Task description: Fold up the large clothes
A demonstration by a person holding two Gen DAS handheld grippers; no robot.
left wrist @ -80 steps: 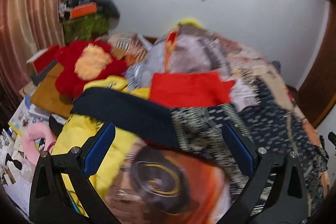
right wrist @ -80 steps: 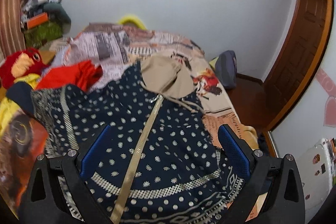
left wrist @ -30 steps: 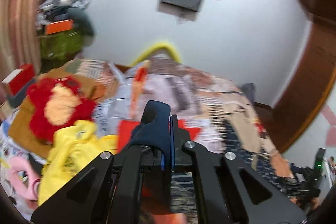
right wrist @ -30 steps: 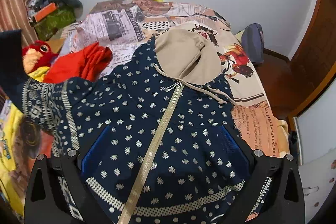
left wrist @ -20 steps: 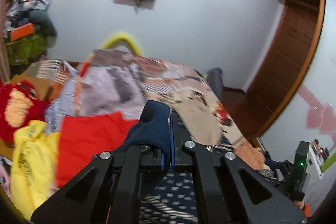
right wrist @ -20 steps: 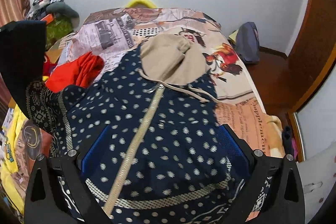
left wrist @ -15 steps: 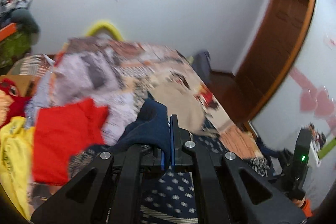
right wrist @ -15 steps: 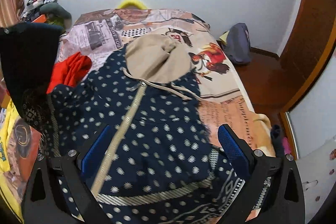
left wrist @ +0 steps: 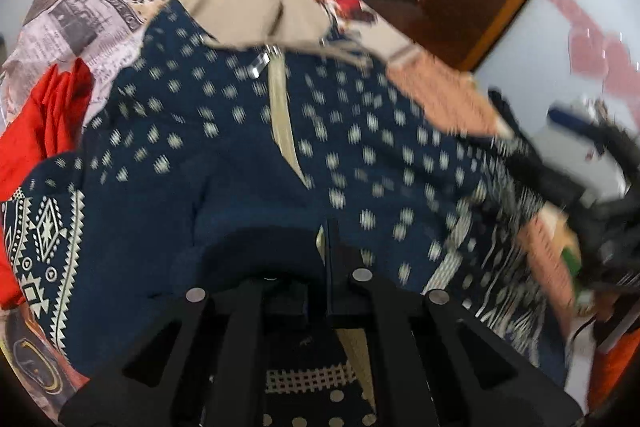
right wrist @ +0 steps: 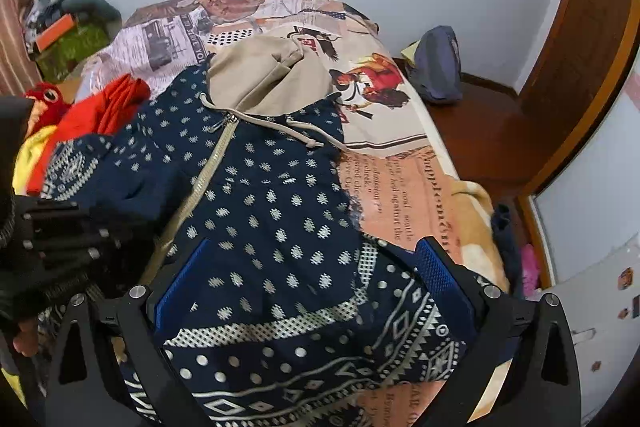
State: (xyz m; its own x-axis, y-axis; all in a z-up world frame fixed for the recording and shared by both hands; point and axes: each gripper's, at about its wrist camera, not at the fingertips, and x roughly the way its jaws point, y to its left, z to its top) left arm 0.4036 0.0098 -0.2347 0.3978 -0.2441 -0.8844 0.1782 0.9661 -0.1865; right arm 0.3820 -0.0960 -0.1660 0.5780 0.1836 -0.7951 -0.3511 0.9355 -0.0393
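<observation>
A navy blue zip-up hooded jacket [right wrist: 276, 195], scattered with small cream dots and edged near the hem with cream geometric bands, lies front-up across a bed covered by a newspaper-print bedsheet [right wrist: 384, 187] in cream, orange and grey. Its plain beige hood [right wrist: 264, 83] points toward the far wall, with two beige drawstrings trailing over the chest, and a cream zipper strip [right wrist: 204, 179] runs down the middle. The left gripper [left wrist: 326, 259], a black two-finger tool, has its jaws pressed together on a fold of the jacket's plain navy sleeve cuff [left wrist: 248, 259], which bulges up just in front of the fingers and hangs over the jacket's left half; this view is blurred. In the right wrist view that same gripper appears at the left edge, resting over the jacket beside the zipper. The right gripper [right wrist: 304, 279] hovers above the jacket's lower right part with its blue-padded fingers [right wrist: 434, 269] standing wide apart (nothing between them but the fabric lying below). Just beside the jacket's left shoulder lies a crumpled red cloth [right wrist: 100, 115], with a yellow garment [right wrist: 28, 151] and a red plush toy [right wrist: 46, 97] farther left. A grey-blue bag [right wrist: 436, 67] sits on the dark wooden floor past the bed, near a brown wooden door [right wrist: 592, 39].
</observation>
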